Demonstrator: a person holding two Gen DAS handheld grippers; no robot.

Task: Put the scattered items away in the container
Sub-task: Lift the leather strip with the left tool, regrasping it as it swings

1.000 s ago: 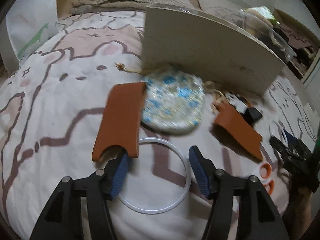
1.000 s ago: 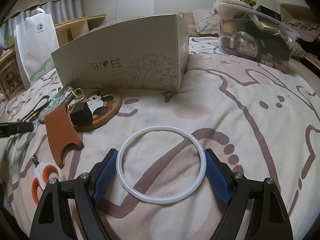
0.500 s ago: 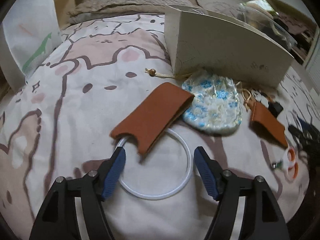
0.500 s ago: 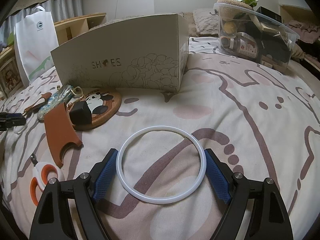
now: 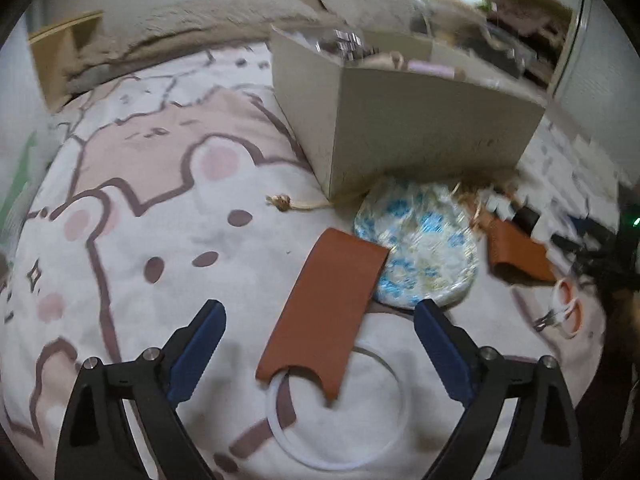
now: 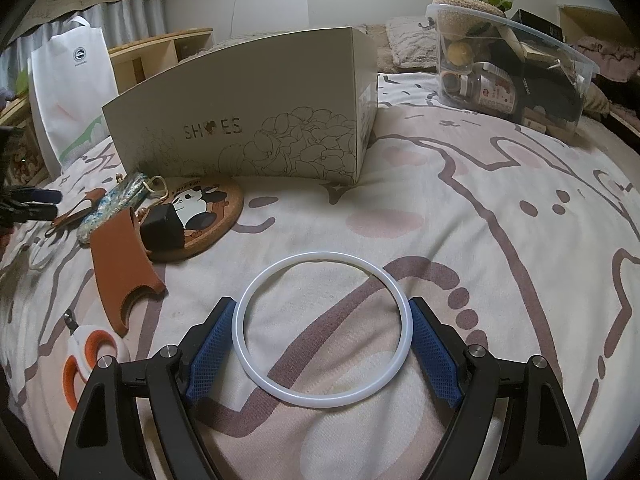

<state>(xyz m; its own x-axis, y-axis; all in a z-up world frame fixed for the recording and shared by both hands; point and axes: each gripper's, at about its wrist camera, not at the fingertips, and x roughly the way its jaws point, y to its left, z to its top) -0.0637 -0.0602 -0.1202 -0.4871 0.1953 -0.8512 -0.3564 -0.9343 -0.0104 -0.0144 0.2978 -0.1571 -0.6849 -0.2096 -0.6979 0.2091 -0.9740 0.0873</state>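
The cream shoe box (image 6: 256, 108) stands on the bed; its corner faces the left wrist view (image 5: 400, 128). My right gripper (image 6: 322, 344) is open, its fingers on either side of a white ring (image 6: 322, 328) lying flat. My left gripper (image 5: 320, 354) is open above a brown leather sleeve (image 5: 324, 312) that partly covers a second white ring (image 5: 336, 412). A blue floral pouch (image 5: 420, 256) lies beyond it. A second brown sleeve (image 6: 120, 264), a panda coaster (image 6: 200, 216), a black block (image 6: 162, 228) and orange-handled scissors (image 6: 86, 356) lie left of the right gripper.
A clear plastic bin (image 6: 512, 68) full of things stands at the back right of the bed. A white bag (image 6: 72, 92) and wooden shelves (image 6: 160, 52) are at the left. The patterned bedspread (image 6: 500, 240) is bare to the right of the ring.
My left gripper has opened wider and moved forward and right, so the sleeve and its ring now lie between the fingers. My right gripper has stayed around its ring.
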